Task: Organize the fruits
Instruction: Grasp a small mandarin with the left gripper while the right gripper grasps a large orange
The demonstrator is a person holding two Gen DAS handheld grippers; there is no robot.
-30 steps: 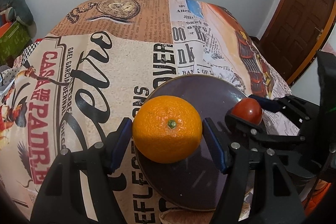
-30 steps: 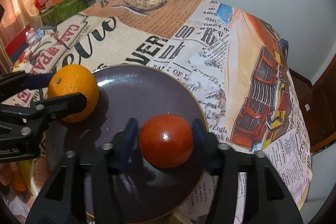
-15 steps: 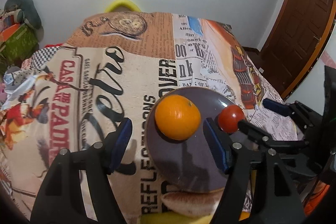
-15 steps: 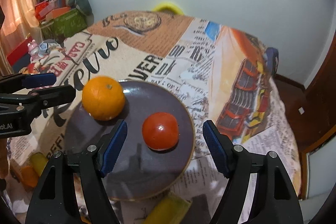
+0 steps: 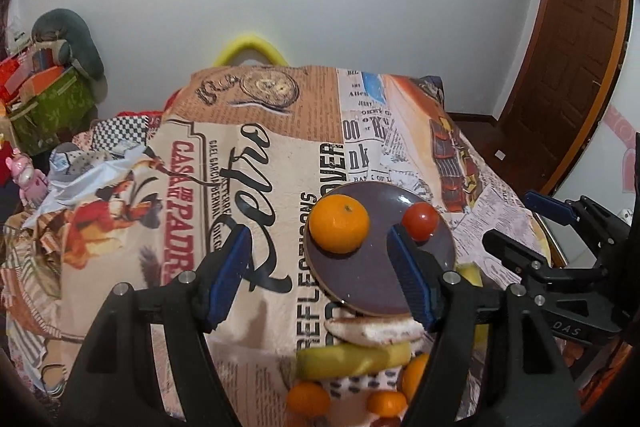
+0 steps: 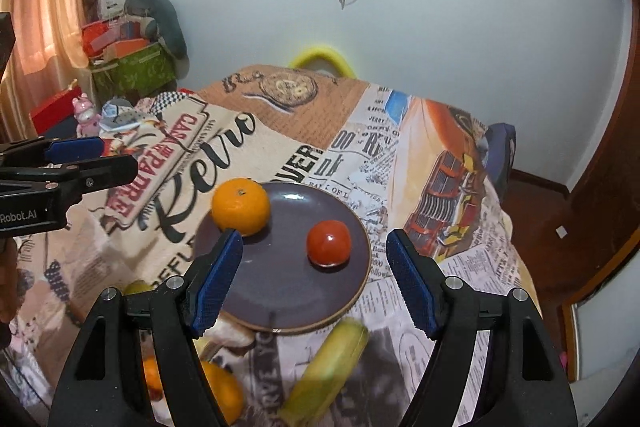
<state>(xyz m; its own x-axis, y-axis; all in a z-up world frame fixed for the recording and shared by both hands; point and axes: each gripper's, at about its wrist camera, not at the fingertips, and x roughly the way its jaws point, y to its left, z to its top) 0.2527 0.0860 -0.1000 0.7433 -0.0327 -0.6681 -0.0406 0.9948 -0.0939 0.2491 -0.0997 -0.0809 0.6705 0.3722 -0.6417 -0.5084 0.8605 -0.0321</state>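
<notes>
Nearest the cameras, both grippers hang above the table with their blue-padded jaws spread wide and nothing between them: the left gripper [image 5: 320, 275] sits left of the plate, the right gripper [image 6: 314, 277] just in front of it. Below the left one, at the near table edge, lie loose fruits: a yellow-green banana [image 5: 354, 357], a pale flat piece [image 5: 374, 331] that may be bread or a peeled fruit (the view is too blurred to tell), and several small oranges [image 5: 309, 399]. From the right wrist view a second banana [image 6: 326, 373] lies just short of the plate's near rim.

Beyond the jaws, a dark purple plate [image 6: 280, 299] rests on the newspaper-print tablecloth [image 5: 160, 207]. On it sit two fruits, apart from each other and from both grippers. The orange [image 6: 241, 206] stands at the plate's far left edge, round, bright, dimpled, its green stem scar facing up. The tomato [image 6: 329, 242] sits toward the right side, smaller, glossy red with a white highlight.
</notes>
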